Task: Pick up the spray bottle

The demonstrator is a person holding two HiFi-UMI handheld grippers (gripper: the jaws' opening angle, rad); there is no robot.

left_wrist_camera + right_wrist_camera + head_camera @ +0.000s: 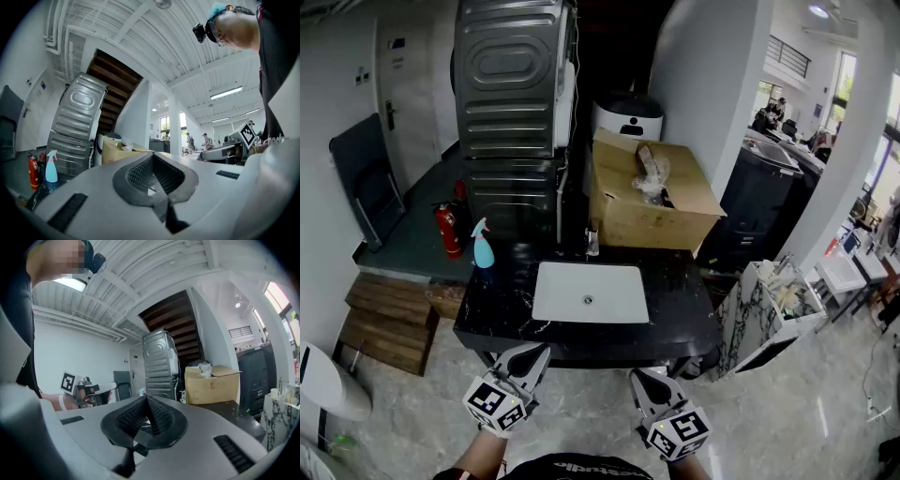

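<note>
left hand-held gripper (530, 354), right hand-held gripper (647, 375): clenched, empty | risk: unopened jaws toppling pale-blue plastic spray bottle (481, 246) off black surface (675, 292) corner

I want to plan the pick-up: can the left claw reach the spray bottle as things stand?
Likely yes. The spray bottle stands alone at the far left of the counter, with nothing between it and the left claw, which is shut and must open first.

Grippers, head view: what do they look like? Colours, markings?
Both alike: the left gripper and right gripper have light grey shells tapering forward, each carrying a white cube with black square markers. Fingers have dark ribbed lining. Person wears a dark top.
</note>
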